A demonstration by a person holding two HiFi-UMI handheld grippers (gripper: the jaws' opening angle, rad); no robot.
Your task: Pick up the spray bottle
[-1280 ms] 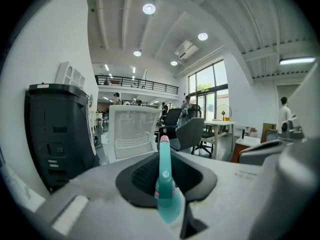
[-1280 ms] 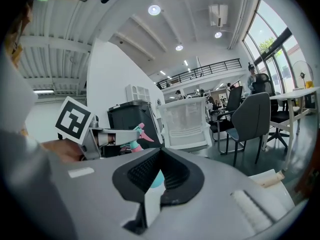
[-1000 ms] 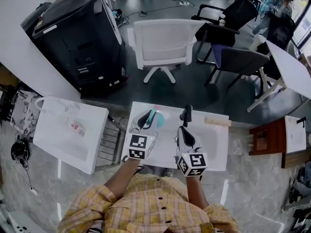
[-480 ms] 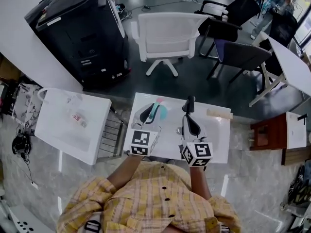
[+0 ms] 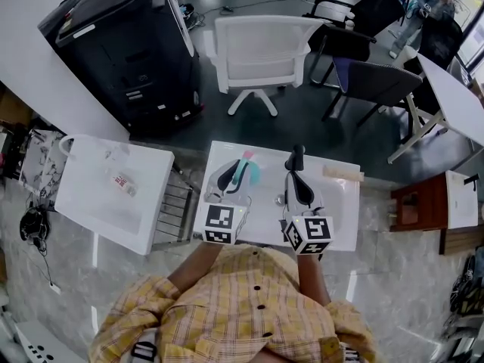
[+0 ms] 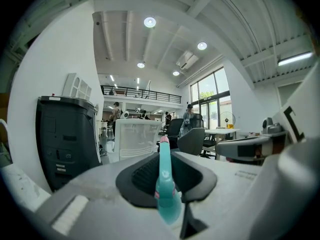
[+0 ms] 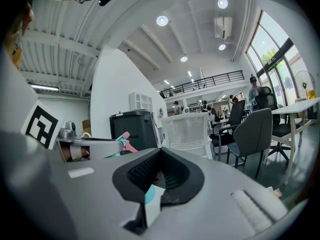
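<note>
The spray bottle [image 5: 246, 170] is teal with a pink nozzle tip. It hangs above the white table [image 5: 337, 216], and my left gripper [image 5: 229, 178] is shut on it. In the left gripper view the spray bottle [image 6: 165, 190] stands upright between the black pads of the left gripper [image 6: 166, 167], nozzle pointing away. My right gripper [image 5: 296, 158] hovers just to the right of it, jaws shut with nothing in them. In the right gripper view the pads of the right gripper [image 7: 159, 157] meet at their tips. The spray bottle's pink nozzle [image 7: 123, 139] shows at the left there.
A pale wooden block [image 5: 342, 174] lies at the table's far right corner. Beyond the table stand a white chair [image 5: 261, 50] and a black cabinet [image 5: 125, 51]. A white side table [image 5: 91, 218] holding a clear bag sits left, past a metal rack [image 5: 175, 212].
Both grippers have risen slightly above the table, and the teal bottle stays gripped in the left one. The right gripper's jaws look the same.
</note>
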